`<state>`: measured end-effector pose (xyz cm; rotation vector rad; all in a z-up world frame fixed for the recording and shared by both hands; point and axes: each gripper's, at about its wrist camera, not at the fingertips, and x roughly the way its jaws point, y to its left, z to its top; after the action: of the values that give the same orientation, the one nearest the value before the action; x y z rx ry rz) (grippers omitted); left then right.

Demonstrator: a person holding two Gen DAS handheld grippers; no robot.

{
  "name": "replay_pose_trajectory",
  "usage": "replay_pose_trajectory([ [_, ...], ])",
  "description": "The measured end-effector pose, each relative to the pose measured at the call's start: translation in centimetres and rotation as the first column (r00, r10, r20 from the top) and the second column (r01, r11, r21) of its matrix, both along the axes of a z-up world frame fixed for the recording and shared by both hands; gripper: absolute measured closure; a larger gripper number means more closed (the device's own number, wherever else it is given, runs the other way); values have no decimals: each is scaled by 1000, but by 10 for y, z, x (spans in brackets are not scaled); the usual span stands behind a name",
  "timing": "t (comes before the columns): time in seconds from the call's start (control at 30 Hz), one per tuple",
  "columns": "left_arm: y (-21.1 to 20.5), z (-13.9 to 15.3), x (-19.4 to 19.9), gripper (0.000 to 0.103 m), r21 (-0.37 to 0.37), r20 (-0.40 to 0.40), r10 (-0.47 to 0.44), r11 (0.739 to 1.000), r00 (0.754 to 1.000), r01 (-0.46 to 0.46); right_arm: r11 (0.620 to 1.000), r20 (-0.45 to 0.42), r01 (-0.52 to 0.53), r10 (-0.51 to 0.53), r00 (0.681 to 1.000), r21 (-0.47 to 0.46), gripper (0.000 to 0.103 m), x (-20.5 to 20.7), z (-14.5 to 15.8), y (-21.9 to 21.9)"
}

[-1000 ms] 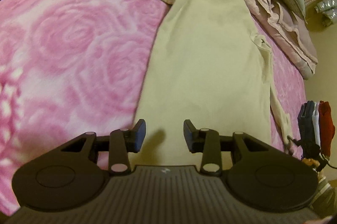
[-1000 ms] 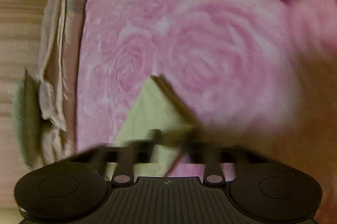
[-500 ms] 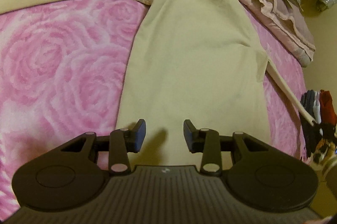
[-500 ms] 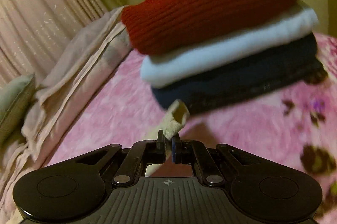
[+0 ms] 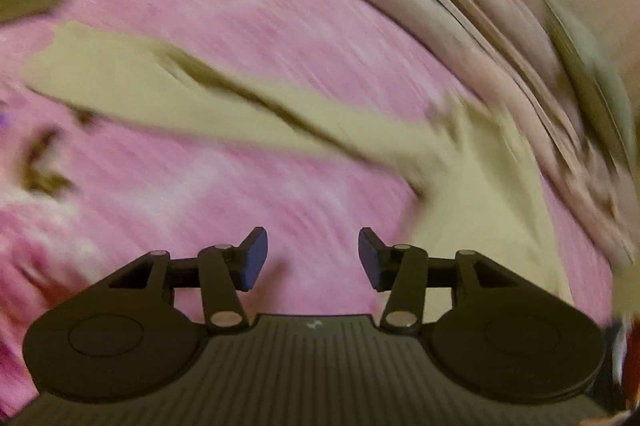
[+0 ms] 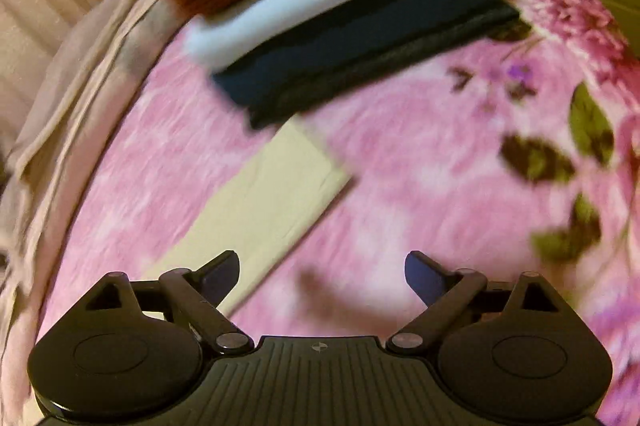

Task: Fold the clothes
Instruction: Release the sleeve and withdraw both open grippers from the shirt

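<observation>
The right hand-held gripper (image 6: 322,276) has just been opening: half a second ago its jaws were pinched on the cuff of the yellow shirt's sleeve, and now they stand wide apart with nothing between them. The sleeve (image 6: 276,185) lies flat on the pink bedspread (image 6: 420,185), stretched out toward the stack of folded clothes (image 6: 340,5), its end just short of the stack's bottom layer. That reads as the sleeve being laid straight and let go, so the shirt looks spread out ready for its first fold.

The left hand-held gripper (image 5: 308,258) has also just been opening a little wider and is empty, over bare bedspread. Its view has swung away from the shirt's body, which filled it a moment ago, to the other sleeve (image 5: 192,93), which runs out to the left from the shirt (image 5: 480,193) at the right edge. The picture is heavily blurred, so finer creases cannot be made out.

Count: one yellow shirt with two sleeves, both laid out; one stack holding four folded layers, red on top, then white, navy and a dark one at the bottom; one bunched beige blanket (image 6: 80,85) along the bed's edge; two hand-held grippers, both free.
</observation>
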<state>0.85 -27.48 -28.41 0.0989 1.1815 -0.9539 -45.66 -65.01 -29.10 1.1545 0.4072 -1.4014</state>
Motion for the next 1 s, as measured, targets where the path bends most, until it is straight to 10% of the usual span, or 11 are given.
replay_pose_trajectory([
  [0.17, 1, 3, 59, 58, 41, 117, 113, 992, 987, -119, 973, -34, -231, 231, 972, 19, 10, 74, 16, 34],
  [0.4, -10, -7, 136, 55, 80, 41, 249, 964, 968, -252, 867, -63, -497, 499, 864, 41, 10, 187, 20, 84],
  [0.97, -59, -65, 238, 43, 374, -73, 426, 850, 902, -371, 884, -87, -448, 461, 883, 138, 10, 241, 5, 112],
  [1.0, -65, -64, 235, 59, 404, -38, 397, 845, 917, -349, 881, -90, -453, 467, 880, 138, 10, 242, 4, 112],
])
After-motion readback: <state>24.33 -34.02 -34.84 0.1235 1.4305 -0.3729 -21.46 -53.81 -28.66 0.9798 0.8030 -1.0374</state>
